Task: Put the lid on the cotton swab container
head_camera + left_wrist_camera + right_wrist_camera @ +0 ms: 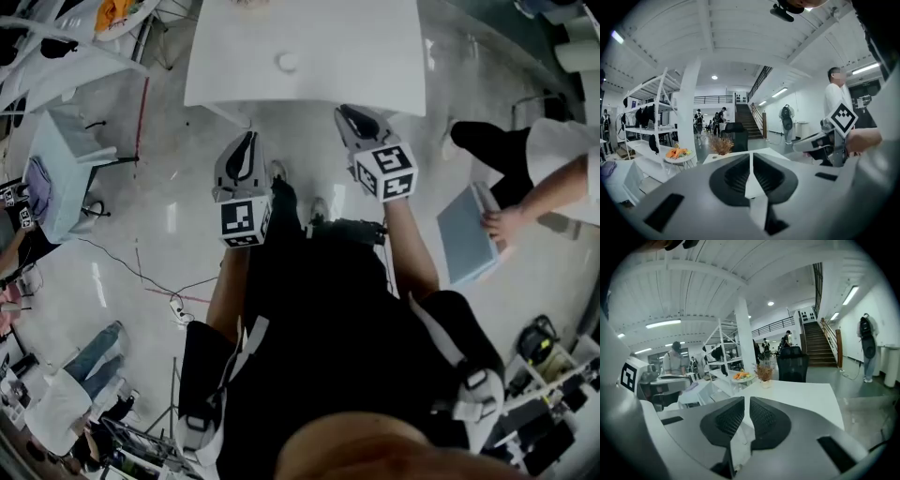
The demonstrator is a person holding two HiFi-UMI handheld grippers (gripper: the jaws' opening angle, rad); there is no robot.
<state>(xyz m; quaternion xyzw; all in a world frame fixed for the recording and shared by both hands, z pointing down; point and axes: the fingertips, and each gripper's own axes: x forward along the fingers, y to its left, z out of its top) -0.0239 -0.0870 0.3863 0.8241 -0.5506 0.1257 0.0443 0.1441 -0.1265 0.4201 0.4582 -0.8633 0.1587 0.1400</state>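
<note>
Jaws of left gripper [751,164] were seen pressed together, empty; right gripper [749,414] likewise closed; both held near white table [375,56].

The person is dressed in a black top [337,309], with pale grey and black straps [202,427] at each shoulder. The left gripper [248,141] and right gripper [352,114] have smooth, pale grey shells that taper towards the far end. Each carries a white cube [246,220] printed with black square markers at its near end. In the gripper views, dark ribbed pads [736,176] sit in a rounded black recess, and there are black rectangular slots [665,211] in the grey body.
</note>
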